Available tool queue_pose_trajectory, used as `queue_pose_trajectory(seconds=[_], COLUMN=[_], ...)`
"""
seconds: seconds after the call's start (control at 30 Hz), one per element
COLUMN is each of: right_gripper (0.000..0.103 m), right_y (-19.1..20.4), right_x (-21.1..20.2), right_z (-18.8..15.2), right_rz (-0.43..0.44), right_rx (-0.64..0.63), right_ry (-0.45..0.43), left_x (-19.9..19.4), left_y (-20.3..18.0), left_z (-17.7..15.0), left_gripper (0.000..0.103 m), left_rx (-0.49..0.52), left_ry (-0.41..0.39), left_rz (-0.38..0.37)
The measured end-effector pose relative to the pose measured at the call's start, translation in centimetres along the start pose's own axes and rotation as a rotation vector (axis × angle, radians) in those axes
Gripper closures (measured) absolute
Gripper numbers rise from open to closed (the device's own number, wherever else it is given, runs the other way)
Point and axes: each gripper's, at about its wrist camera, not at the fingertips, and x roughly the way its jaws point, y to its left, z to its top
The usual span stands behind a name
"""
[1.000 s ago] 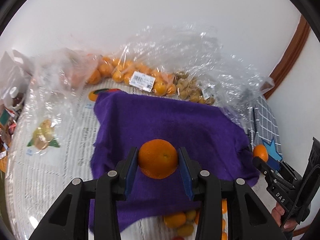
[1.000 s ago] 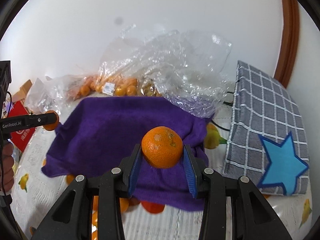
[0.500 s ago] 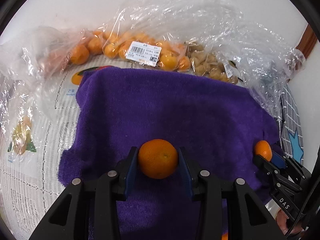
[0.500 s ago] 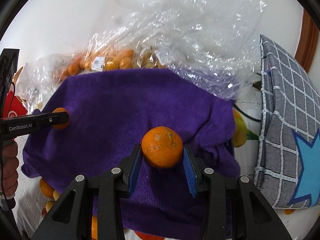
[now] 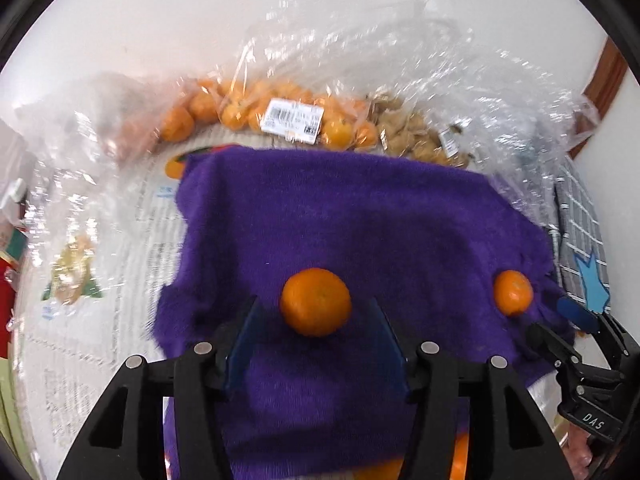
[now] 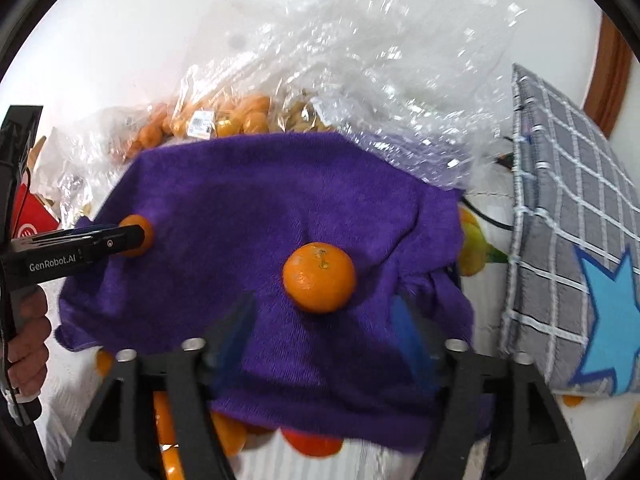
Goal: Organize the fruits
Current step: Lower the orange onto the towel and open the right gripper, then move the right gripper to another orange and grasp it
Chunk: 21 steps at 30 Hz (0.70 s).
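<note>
Surface: our purple towel covers the table.
Left gripper: spread wide, our tangerine free between fingers.
Right gripper: spread wide, second tangerine released on towel.

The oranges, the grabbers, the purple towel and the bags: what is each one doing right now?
left gripper: open, not touching its orange.
right gripper: open.
left orange: resting free on the towel.
right orange: resting free on the towel.
purple towel: spread out, rumpled at the edges.
bag of oranges: lying behind the towel, labelled.
</note>
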Motion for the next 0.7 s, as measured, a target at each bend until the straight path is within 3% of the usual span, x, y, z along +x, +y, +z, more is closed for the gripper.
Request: queue_pose_trajectory(seconds=[0.4, 0.7], right_gripper=[0.023, 0.027], right_y=[0.9, 1.0], right_x=[-11.2, -14.2], right_z=[-5.0, -9.0], right_rz=[-0.053, 0.003], right_rx=[0.003, 0.049], right_ry=[-0.183, -0.117], left_x=[-9.0, -13.4], left_y=[-0.4, 0.2], left_z=[-6.0, -11.1], left_gripper=[0.049, 0.049], left_rx=[0.009, 0.016], left_ry=[-0.129, -0.168], left_rz=[0.001, -0.007])
